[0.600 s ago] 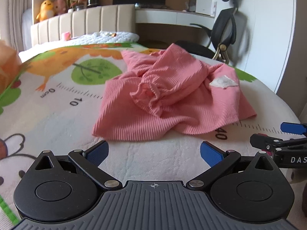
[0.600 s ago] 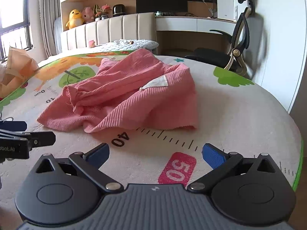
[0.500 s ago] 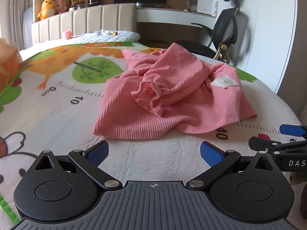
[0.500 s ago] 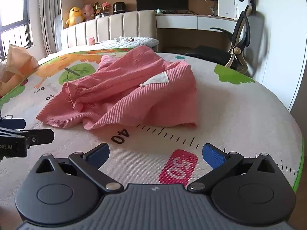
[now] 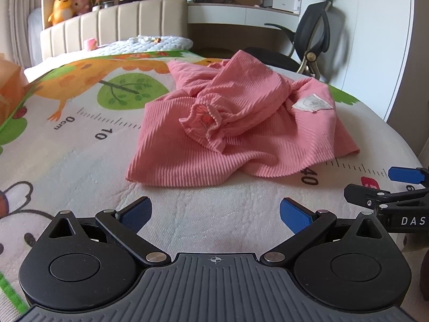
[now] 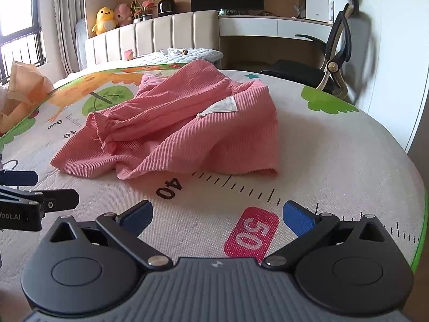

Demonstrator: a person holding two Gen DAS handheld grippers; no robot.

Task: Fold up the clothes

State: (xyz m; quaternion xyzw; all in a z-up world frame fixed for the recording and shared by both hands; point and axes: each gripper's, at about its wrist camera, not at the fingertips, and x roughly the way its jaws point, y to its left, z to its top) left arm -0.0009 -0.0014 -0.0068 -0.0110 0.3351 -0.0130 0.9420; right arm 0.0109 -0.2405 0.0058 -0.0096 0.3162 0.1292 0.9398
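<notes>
Both grippers have come a little closer to the pink top (image 5: 236,134). It lies crumpled on the play mat (image 5: 80,155), just ahead of the left gripper (image 5: 215,212) and ahead-left of the right gripper (image 6: 217,214). Both have their fingers wide apart, holding nothing. The mat reads "0cm", "10", "40", "50".

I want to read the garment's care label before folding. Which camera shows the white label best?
The left wrist view: the white label lies face-on and unobstructed on the pink garment. In the right wrist view the label appears slanted and foreshortened, its far edge tucked against a fold.
</notes>
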